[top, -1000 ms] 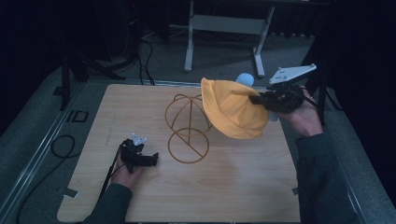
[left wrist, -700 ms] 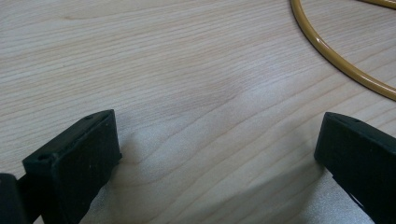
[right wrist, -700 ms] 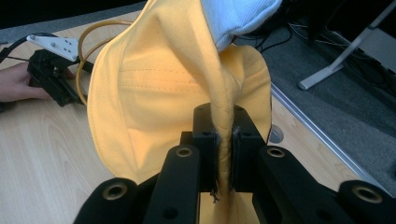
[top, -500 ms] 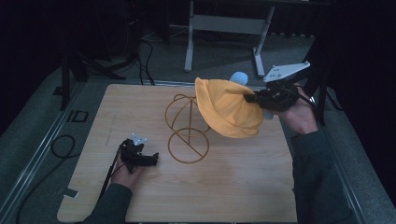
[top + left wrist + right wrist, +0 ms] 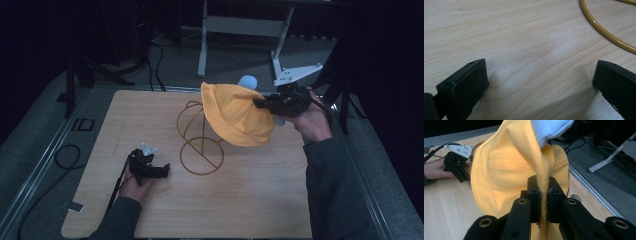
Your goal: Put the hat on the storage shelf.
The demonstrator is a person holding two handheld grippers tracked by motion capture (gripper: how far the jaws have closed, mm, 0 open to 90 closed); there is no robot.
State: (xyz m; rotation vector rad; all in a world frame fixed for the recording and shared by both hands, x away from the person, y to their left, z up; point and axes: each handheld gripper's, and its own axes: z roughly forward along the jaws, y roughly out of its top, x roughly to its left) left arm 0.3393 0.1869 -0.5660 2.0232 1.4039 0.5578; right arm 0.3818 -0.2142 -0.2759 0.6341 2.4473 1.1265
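The right gripper (image 5: pixel 544 195) has its two black jaws pressed together on a folded seam of the one yellow cloth bucket hat (image 5: pixel 506 172), pinching the brim fabric between the pads. In the high view the right gripper (image 5: pixel 265 104) sits at about 2 o'clock of the table, with its grey three-cornered plate above it and the person's right hand (image 5: pixel 312 120) behind it. The hat (image 5: pixel 235 115) hangs from the jaws in the air above the tabletop, bulging out toward 9 o'clock from the gripper, and its near side overlaps the top of the one gold wire stand (image 5: pixel 200 140). That stand has a round ring base lying flat on the wood, an upright post and a looped wire top. One pale blue-white rounded thing (image 5: pixel 247 81) shows just beyond the hat at 12 o'clock of it; in the right gripper view it appears as ribbed white fabric (image 5: pixel 551 130) above the hat.

The left gripper (image 5: pixel 159 171) rests low at about 8 o'clock of the light wooden table (image 5: pixel 250 200), held by the left hand (image 5: pixel 134 179), well apart from the hat. Its two jaws stand wide apart with only bare wood between them, and a curve of the stand's ring (image 5: pixel 604 32) lies at 1 o'clock ahead of them.
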